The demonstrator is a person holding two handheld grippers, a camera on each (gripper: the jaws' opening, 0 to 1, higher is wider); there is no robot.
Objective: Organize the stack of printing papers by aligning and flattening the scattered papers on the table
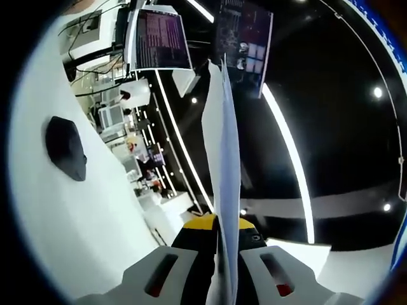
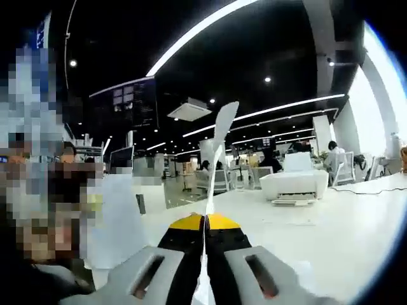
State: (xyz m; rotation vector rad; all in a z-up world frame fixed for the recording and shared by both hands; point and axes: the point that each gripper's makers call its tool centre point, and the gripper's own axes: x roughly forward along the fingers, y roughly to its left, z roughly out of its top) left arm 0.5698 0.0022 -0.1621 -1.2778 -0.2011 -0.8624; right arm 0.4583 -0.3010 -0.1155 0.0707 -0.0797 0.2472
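Left gripper [image 1: 219, 244] is clenched on the paper [image 1: 222, 159]. Its jaws are pressed tight against both faces of the sheets, yellow tips meeting at the paper's lower part. The paper stands edge-on between the jaws and runs straight up toward 12 o'clock, lifted clear of the table [image 1: 82, 216]. That table sweeps across the 9 o'clock side of the left gripper view, with a black mouse [image 1: 65, 147] lying on it well apart from the paper. A monitor [image 1: 160, 39] sits up near 11 o'clock.

Right gripper [image 2: 205, 223] is also clamped, jaws closed with only the thin edge of paper [image 2: 219, 146] between the yellow tips. The sheet rises toward 12 o'clock and bends slightly to the 1 o'clock side at its top. More white paper [image 2: 117, 222] hangs at 8 o'clock, just beside the jaws. The white table [image 2: 331, 229] spreads out to 4 o'clock, and a printer [image 2: 296, 184] stands on it at 2 o'clock, well away from the gripper. No containers to report here.
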